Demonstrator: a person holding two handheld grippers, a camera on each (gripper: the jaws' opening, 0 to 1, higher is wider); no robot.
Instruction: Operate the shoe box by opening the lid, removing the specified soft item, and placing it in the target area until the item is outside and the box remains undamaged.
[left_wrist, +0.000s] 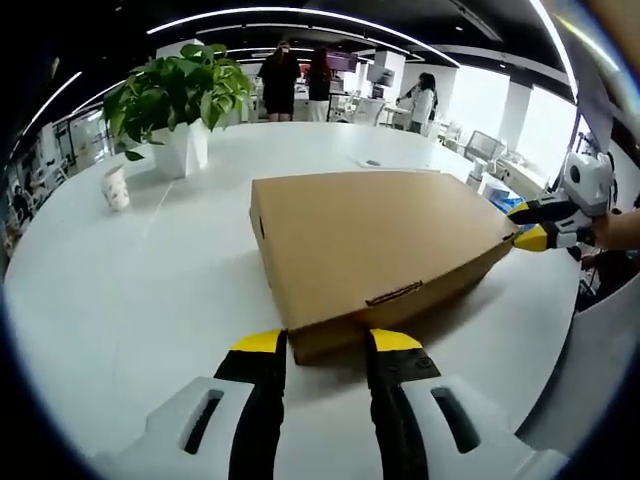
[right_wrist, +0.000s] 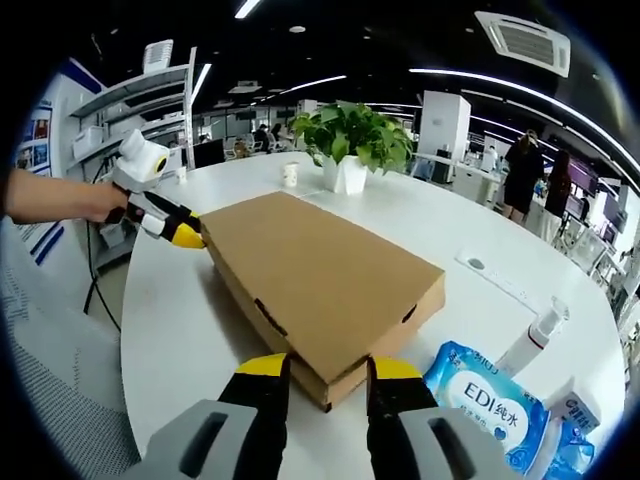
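The shoe box (left_wrist: 375, 250) lies flat and shut on the white surface (left_wrist: 150, 270), its lid down and a small tab showing on the near front edge.

In the left gripper view, the left gripper (left_wrist: 326, 342) sits at 6 o'clock with its yellow-tipped jaws spread apart, their tips just at the box's near corner; nothing is held between them. At 3 o'clock the right gripper (left_wrist: 535, 226) reaches in, its yellow tips touching the box's far corner, though whether they pinch the edge cannot be told from here. A potted plant (left_wrist: 180, 105) and a paper cup (left_wrist: 116, 187) stand toward 10 o'clock, well apart from the box.

In the right gripper view, the right gripper's jaws stand parted at 6 o'clock, straddling the box's nearest corner, with the cardboard edge between the tips but no firm clamp visible. A pack of wipes (right_wrist: 487, 404) and a spray bottle (right_wrist: 532, 340) lie at 4 o'clock, beside the box.
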